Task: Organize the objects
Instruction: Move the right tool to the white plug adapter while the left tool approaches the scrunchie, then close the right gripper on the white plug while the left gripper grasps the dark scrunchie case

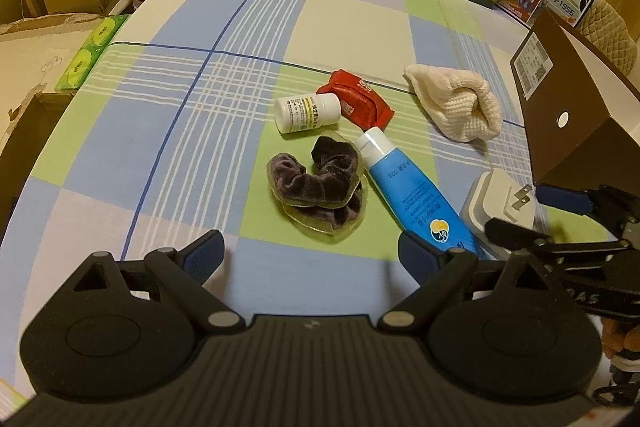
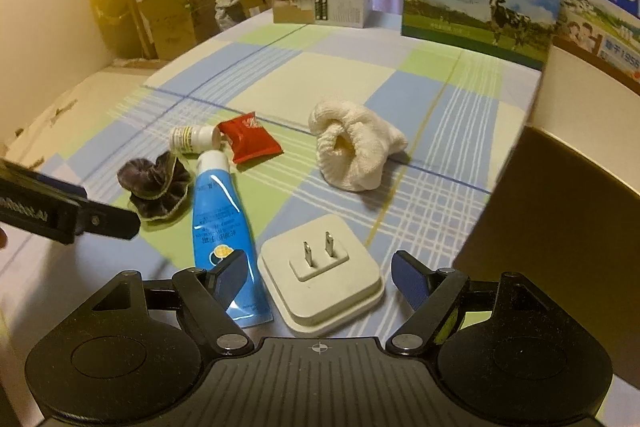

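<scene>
Sorting not yet begun; all items loose on the checked surface point(image 1: 340, 27).

Left wrist view: the left hand-held gripper point(image 1: 310, 253) hangs open and empty, short of the scrunchie point(image 1: 316, 179), pill bottle point(image 1: 306, 113), red packet point(image 1: 356, 99) and cloth point(image 1: 456, 103). Right wrist view: the right hand-held gripper point(image 2: 320, 277) stands open astride the plug adapter point(image 2: 320, 271), blue tube point(image 2: 220, 215) just beside. The brown box point(image 2: 560, 227) likely awaits them; its interior is hidden.
</scene>
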Demonstrator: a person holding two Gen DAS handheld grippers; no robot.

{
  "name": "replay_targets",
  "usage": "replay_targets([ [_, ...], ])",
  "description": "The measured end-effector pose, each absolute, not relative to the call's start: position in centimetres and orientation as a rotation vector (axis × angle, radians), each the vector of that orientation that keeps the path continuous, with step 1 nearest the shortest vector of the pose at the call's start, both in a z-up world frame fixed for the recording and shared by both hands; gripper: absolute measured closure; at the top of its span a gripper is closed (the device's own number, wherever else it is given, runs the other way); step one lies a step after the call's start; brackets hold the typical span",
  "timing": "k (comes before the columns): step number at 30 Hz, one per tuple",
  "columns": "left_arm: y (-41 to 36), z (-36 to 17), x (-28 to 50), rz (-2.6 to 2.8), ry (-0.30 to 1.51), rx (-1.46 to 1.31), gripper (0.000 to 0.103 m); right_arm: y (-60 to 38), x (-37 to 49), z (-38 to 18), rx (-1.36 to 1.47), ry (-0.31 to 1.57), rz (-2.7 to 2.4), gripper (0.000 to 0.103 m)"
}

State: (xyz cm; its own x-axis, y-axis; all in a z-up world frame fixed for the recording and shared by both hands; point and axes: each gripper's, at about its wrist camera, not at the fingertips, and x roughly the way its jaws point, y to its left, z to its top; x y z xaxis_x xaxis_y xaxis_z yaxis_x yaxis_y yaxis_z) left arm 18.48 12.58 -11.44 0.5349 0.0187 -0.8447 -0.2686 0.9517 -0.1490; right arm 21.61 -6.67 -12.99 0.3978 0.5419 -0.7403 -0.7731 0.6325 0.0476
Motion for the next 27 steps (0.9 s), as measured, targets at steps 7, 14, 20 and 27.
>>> replay_targets([
  [7,12.8,-11.6,18.7,0.185,0.977,-0.278,0.011,-6.0,21.5,-14.0,-0.385,0.783,0.850,0.038],
  [14,13.0,-11.9,19.5,0.199,0.946,-0.287,0.011,-6.9,23.0,-13.3,-0.301,0.850,0.727,0.051],
  [20,13.0,-12.4,20.6,0.215,0.927,-0.253,0.011,-6.8,23.2,-13.1,-0.294,0.852,0.726,0.051],
  [27,13.2,-12.9,22.1,0.241,0.908,-0.249,0.015,-7.0,23.6,-12.9,-0.243,0.873,0.720,0.049],
])
